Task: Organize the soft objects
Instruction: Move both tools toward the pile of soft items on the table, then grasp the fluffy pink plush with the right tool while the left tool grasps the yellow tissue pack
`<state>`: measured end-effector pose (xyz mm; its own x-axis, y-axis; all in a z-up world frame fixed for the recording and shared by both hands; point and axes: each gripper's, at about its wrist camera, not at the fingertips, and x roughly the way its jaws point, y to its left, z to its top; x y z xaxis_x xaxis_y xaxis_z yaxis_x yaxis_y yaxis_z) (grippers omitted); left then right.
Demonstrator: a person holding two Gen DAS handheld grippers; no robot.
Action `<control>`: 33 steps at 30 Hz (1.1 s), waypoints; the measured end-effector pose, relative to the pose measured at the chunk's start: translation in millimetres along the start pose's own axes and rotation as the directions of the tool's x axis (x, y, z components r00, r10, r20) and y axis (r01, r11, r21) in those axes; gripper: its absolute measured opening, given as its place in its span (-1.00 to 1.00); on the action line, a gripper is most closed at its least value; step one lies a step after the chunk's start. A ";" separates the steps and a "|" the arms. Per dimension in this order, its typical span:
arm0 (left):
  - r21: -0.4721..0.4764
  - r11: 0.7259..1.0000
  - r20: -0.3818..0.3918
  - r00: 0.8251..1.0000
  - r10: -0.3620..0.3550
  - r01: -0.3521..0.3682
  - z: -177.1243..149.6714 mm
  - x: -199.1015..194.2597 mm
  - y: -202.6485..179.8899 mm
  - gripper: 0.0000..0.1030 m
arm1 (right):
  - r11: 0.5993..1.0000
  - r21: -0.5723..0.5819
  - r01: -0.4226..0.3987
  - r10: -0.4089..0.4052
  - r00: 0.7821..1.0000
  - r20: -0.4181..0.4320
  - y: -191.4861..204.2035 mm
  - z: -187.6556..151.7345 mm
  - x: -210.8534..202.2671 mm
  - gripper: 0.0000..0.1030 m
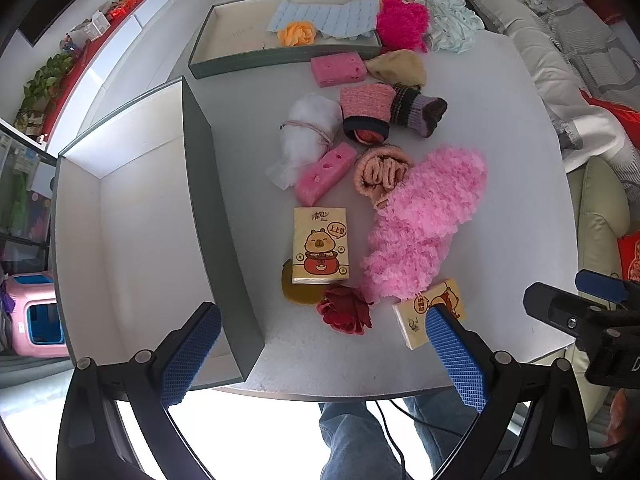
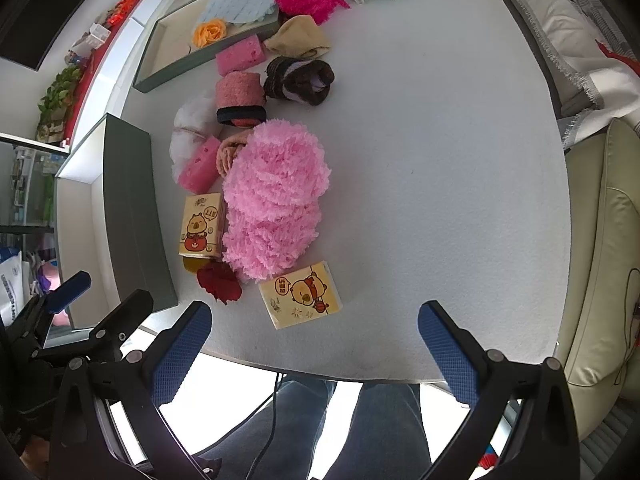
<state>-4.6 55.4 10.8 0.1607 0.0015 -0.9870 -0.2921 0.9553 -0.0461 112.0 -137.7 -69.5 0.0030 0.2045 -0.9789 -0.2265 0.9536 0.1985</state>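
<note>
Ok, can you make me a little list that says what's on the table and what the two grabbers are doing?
left gripper: open, holding nothing, at the table's near edge
right gripper: open, holding nothing
near box: deep, nothing visible inside
far tray: holds an orange fabric flower and a pale blue quilted cloth
loose on the white table: fluffy pink cloth, two pink sponges, two cartoon tissue packs, red fabric flower, rolled socks
</note>
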 end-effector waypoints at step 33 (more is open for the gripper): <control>-0.020 1.000 -0.060 0.998 -0.010 0.009 34.8 50.1 -7.4 1.00 | 0.999 0.032 -0.019 0.020 1.000 -0.023 4.2 35.3 23.1 1.00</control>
<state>38.5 58.7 -32.9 0.1073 -0.0258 -0.9939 -0.3092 0.9492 -0.0581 145.5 -121.1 -89.5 -0.0243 0.2180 -0.9757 -0.1955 0.9561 0.2185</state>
